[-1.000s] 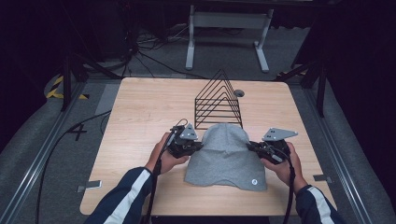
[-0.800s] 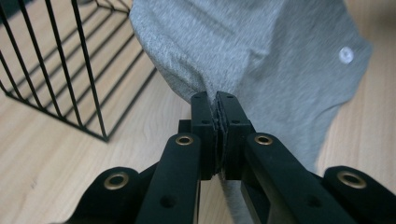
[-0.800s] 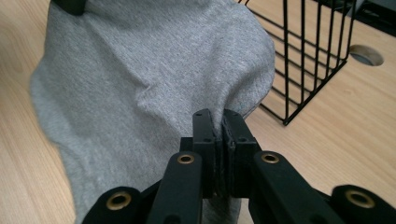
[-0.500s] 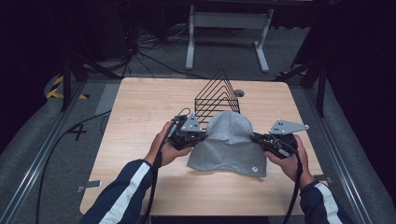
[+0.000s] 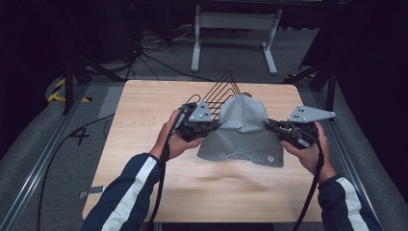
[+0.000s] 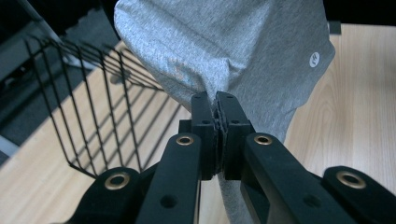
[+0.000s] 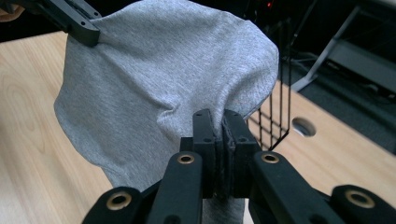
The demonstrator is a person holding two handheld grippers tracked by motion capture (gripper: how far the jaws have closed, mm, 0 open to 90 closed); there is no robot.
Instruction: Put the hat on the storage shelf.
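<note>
Grey cloth [image 5: 242,131], a soft knit garment with a small round white mark [image 5: 270,157] near its lower hem, hangs stretched between the two grippers above the middle of the tabletop [image 5: 144,110], its lower edge drooping toward the wood. The left gripper [image 5: 208,126] has its jaws clamped tight on a pinch of the cloth's left edge; in the left gripper view the black jaws meet with fabric bunched between them [image 6: 215,105]. The right gripper [image 5: 272,127] is likewise closed on the cloth's right edge, the fabric pinched between its jaws [image 7: 220,122]. Just behind the cloth, toward the far edge of the tabletop, stands a black wire rack [image 5: 222,91], whose peak shows above the cloth's rounded top. A small round hole [image 7: 303,126] lies in the tabletop beside the rack.
</note>
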